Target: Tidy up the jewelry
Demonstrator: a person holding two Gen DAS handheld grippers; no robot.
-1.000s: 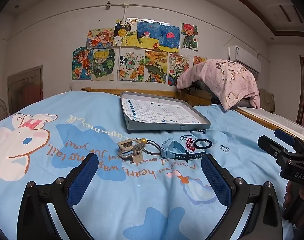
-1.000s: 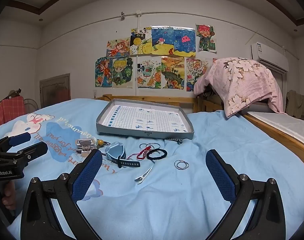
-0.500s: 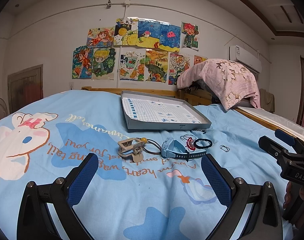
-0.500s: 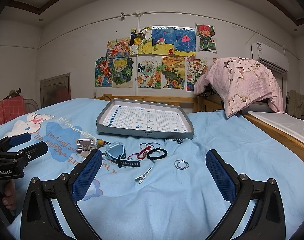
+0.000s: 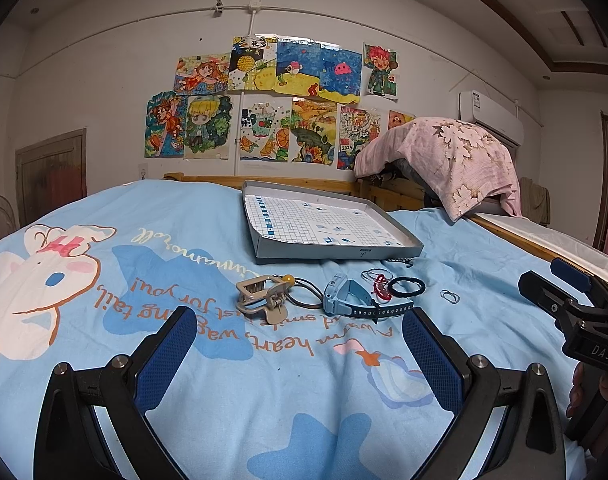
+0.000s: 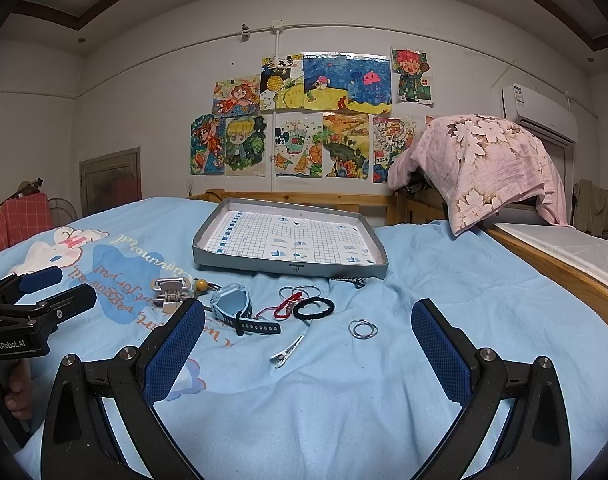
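Right wrist: hair clip [image 6: 287, 351] lies between spread tongs [image 6: 308, 354].

Both wrist cameras sit low over the bed [image 5: 152, 240], facing the headboard wall. Left view stands left of right view. Both share the grey tray [image 5: 336, 254] [image 6: 292, 269] and nearby trinkets.

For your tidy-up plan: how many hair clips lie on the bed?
2. A beige claw clip lies left of the blue watch; a thin silver clip lies nearer the camera, below the black hair tie. Others may be hidden.
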